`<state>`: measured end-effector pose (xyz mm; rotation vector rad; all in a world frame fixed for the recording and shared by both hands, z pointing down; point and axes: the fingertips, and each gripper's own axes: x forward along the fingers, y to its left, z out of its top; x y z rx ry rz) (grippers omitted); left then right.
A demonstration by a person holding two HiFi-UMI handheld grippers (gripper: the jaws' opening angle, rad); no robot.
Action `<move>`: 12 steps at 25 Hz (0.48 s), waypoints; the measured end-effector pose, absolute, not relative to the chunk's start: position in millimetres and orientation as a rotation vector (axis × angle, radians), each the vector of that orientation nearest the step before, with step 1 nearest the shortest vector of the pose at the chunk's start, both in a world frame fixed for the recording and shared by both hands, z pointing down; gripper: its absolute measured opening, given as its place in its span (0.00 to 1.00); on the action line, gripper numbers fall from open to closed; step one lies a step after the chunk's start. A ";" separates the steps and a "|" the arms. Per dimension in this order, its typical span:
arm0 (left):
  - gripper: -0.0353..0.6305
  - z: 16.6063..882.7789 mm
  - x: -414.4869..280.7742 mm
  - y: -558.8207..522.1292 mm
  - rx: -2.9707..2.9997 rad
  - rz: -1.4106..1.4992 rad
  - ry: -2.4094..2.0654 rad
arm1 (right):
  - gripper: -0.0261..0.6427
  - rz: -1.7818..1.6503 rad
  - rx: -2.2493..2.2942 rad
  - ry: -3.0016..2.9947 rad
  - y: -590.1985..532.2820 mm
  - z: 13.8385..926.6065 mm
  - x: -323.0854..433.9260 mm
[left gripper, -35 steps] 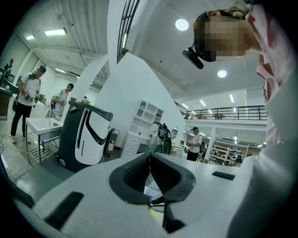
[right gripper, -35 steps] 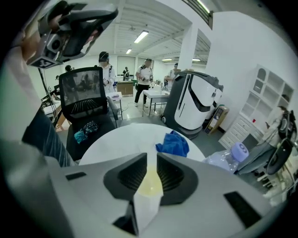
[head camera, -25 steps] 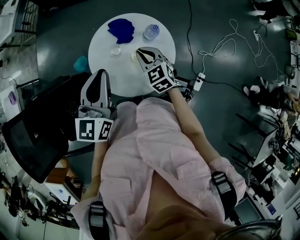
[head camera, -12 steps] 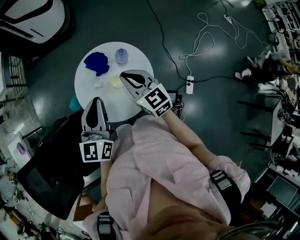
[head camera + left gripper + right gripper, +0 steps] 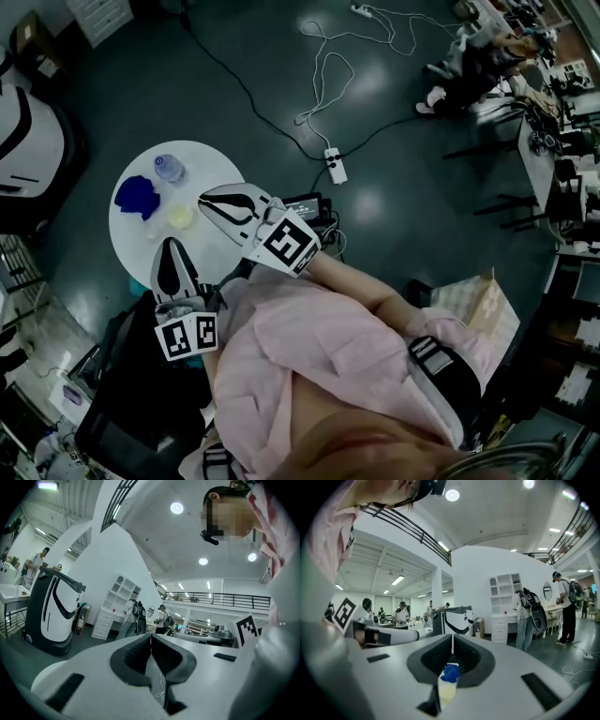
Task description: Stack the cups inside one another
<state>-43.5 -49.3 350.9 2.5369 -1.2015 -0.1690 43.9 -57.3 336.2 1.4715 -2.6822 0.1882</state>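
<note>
My right gripper (image 5: 206, 199) is clenched: in the right gripper view its two pads meet at the tips, with nothing gripped between them. In the head view it lies across the right part of the round white table (image 5: 131, 242), its tips toward the table's middle.

Through the slot behind the closed tips I see a yellowish cup (image 5: 180, 217) and a blue item (image 5: 139, 195). Both are below the gripper, on the table. The yellowish cup stands near the table's middle, just beside the right gripper's tips in the head view. The blue item lies to its left, apart from it. A clear round container (image 5: 169, 167) stands toward the far edge, beyond both.

My left gripper (image 5: 170, 246) is also clenched and empty, its tips at the table's near edge. Whether any cup sits inside another, I cannot tell.
</note>
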 end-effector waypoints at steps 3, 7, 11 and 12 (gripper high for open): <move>0.08 349.6 -24.6 -45.2 2.563 -0.172 -1.150 | 0.09 0.169 1.526 -2.657 -45.9 330.6 60.2; 0.08 347.9 -4.1 -38.3 2.583 -0.169 -1.095 | 0.09 0.178 1.583 -2.645 -31.5 326.9 76.1; 0.08 349.0 9.0 -32.0 2.590 -0.160 -1.061 | 0.09 0.171 1.617 -2.633 -19.9 323.5 86.4; 0.08 349.6 11.5 -30.9 2.592 -0.159 -1.054 | 0.09 0.169 1.624 -2.630 -17.6 323.2 88.7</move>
